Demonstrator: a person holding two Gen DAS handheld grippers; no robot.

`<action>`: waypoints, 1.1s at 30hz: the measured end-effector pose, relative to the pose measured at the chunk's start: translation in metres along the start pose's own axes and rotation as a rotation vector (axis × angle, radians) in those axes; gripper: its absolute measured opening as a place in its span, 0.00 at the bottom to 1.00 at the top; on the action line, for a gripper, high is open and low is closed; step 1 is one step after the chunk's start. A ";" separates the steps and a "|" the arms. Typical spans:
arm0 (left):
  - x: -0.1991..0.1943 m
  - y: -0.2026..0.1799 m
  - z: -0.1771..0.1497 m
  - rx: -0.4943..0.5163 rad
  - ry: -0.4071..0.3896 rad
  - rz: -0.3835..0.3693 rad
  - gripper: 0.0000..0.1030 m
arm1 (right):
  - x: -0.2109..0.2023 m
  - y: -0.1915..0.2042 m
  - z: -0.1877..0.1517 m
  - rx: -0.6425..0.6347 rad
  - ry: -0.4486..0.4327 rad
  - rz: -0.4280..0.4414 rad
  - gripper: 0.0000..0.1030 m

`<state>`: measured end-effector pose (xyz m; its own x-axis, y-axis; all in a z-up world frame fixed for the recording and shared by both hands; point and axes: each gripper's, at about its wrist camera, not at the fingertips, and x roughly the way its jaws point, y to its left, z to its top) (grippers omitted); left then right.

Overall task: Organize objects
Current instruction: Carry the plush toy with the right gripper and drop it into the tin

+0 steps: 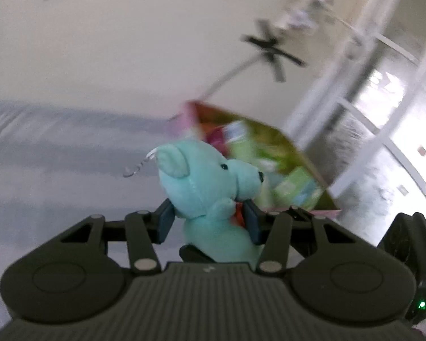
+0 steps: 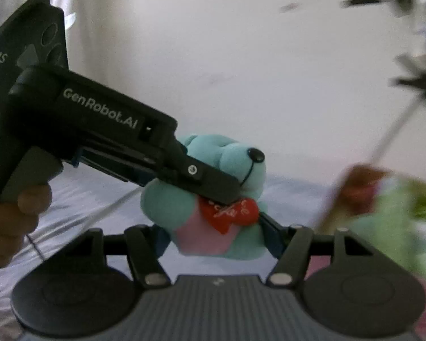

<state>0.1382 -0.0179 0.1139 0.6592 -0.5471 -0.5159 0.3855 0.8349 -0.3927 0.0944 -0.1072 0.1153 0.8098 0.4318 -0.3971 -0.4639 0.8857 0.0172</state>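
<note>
A home, most likely a bedroom. A pale bedsheet (image 2: 284,196) spreads across the lower middle of the right wrist view, under a plain light wall (image 1: 113,42). A white-framed window (image 1: 383,91) fills the right side of the left wrist view, and a plush toy (image 1: 207,182) adds to the domestic look.

The plush bear (image 1: 210,187) is taken as the landmark. In the left wrist view it is set upright between the two pads of the left gripper (image 1: 210,221), and a box (image 1: 272,164) is seen tilted behind it and to its right. A hook (image 1: 140,166) is seen just left of its ear. In the right wrist view the bear is placed between the fingers of the right gripper (image 2: 213,241); the left gripper is laid across its neck from the left, and a hand (image 2: 11,227) is found well to its left. The bed sheet (image 2: 79,193) is spread below and behind it.
</note>
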 end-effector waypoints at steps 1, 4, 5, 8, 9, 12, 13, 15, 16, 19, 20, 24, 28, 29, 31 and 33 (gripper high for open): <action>0.014 -0.017 0.008 0.038 -0.001 -0.018 0.53 | -0.008 -0.015 0.002 0.009 -0.014 -0.048 0.61; 0.060 -0.065 0.027 0.123 0.016 -0.077 0.53 | -0.027 -0.066 0.007 0.066 -0.022 -0.172 0.61; 0.076 -0.079 0.033 0.142 0.021 -0.096 0.53 | -0.032 -0.086 0.007 0.083 -0.019 -0.211 0.61; 0.123 -0.108 0.048 0.181 0.040 -0.126 0.53 | -0.028 -0.135 0.006 0.119 0.016 -0.293 0.62; 0.136 -0.115 0.051 0.188 0.042 -0.123 0.53 | -0.021 -0.151 0.007 0.134 0.036 -0.312 0.62; 0.169 -0.125 0.059 0.191 0.035 -0.096 0.54 | 0.000 -0.187 0.008 0.155 0.080 -0.356 0.63; 0.181 -0.126 0.062 0.191 0.032 -0.080 0.58 | 0.012 -0.195 0.009 0.152 0.094 -0.378 0.68; 0.193 -0.125 0.065 0.178 0.012 -0.004 0.68 | 0.023 -0.206 0.000 0.142 0.136 -0.417 0.75; 0.196 -0.122 0.064 0.172 0.003 0.044 0.69 | 0.031 -0.213 -0.002 0.140 0.155 -0.434 0.77; 0.191 -0.113 0.058 0.184 0.005 0.120 0.73 | 0.033 -0.215 -0.008 0.156 0.157 -0.422 0.79; 0.185 -0.112 0.055 0.196 -0.011 0.135 0.76 | 0.027 -0.214 -0.011 0.164 0.139 -0.416 0.82; 0.147 -0.113 0.037 0.297 -0.088 0.291 0.77 | -0.017 -0.196 -0.022 0.234 0.060 -0.393 0.82; 0.116 -0.114 0.020 0.337 -0.111 0.378 0.77 | -0.053 -0.174 -0.025 0.292 -0.011 -0.374 0.82; 0.108 -0.113 0.016 0.339 -0.110 0.391 0.77 | -0.062 -0.167 -0.027 0.307 -0.032 -0.370 0.82; 0.096 -0.109 0.010 0.331 -0.111 0.401 0.77 | -0.071 -0.161 -0.026 0.333 -0.069 -0.361 0.82; 0.083 -0.107 0.001 0.330 -0.113 0.409 0.78 | -0.083 -0.148 -0.031 0.373 -0.106 -0.351 0.82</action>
<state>0.1522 -0.1520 0.1137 0.8566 -0.1789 -0.4841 0.2531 0.9630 0.0921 0.0842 -0.2793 0.1172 0.9346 0.0960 -0.3426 -0.0143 0.9722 0.2335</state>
